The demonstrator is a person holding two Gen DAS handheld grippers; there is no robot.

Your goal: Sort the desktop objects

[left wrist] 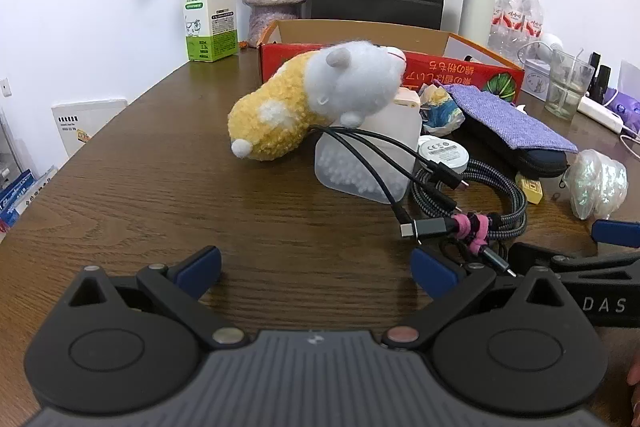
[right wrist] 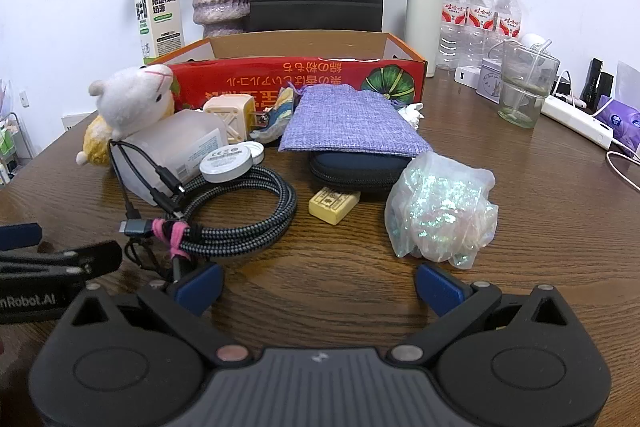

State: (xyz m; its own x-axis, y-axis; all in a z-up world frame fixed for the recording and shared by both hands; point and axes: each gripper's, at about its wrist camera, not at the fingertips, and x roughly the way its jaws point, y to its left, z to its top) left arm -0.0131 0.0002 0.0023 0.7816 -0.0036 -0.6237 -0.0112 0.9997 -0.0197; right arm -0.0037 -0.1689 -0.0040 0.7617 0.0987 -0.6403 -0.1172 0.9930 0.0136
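Cluttered wood desk [right wrist: 520, 247], white wall [right wrist: 60, 27].

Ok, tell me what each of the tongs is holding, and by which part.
Nothing is held. The left tongs and the right tongs are both open above the bare table, short of the braided cable.

A fluffy yellow and white toy hamster [left wrist: 316, 99] leans on a clear box [left wrist: 368, 155]. A coiled cable [right wrist: 236, 215] lies beside a shiny bag [right wrist: 440, 207].
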